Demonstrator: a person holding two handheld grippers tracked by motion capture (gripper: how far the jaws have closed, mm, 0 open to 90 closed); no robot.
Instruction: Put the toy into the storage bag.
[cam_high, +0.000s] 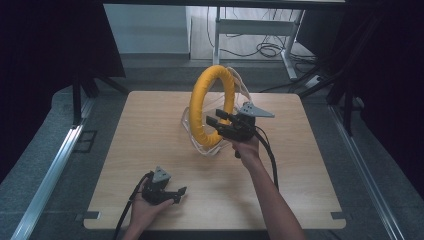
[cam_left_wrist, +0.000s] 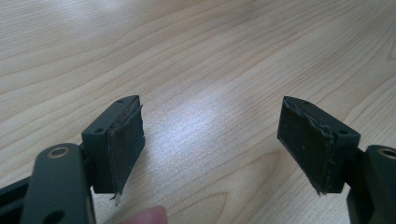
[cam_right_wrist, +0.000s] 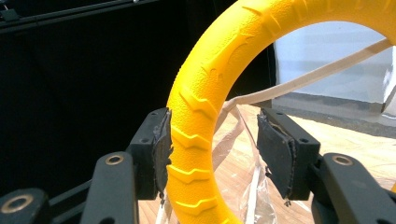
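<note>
The right hand-held gripper (cam_right_wrist: 212, 154) straddles the upright yellow ridged foam ring (cam_right_wrist: 205, 93) above the wooden tabletop (cam_high: 150, 135), one pad touching, not yet clamped, apparently to lift it; the left hand-held gripper (cam_left_wrist: 210, 140) rests with jaws apart.

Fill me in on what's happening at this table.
A person works two handheld tools over a wooden table. The right claw straddles a yellow ring standing upright in a clear plastic bag; one pad touches the ring, the other stands apart, so it isn't clamped yet. The left claw rests open near the table's front edge.
</note>
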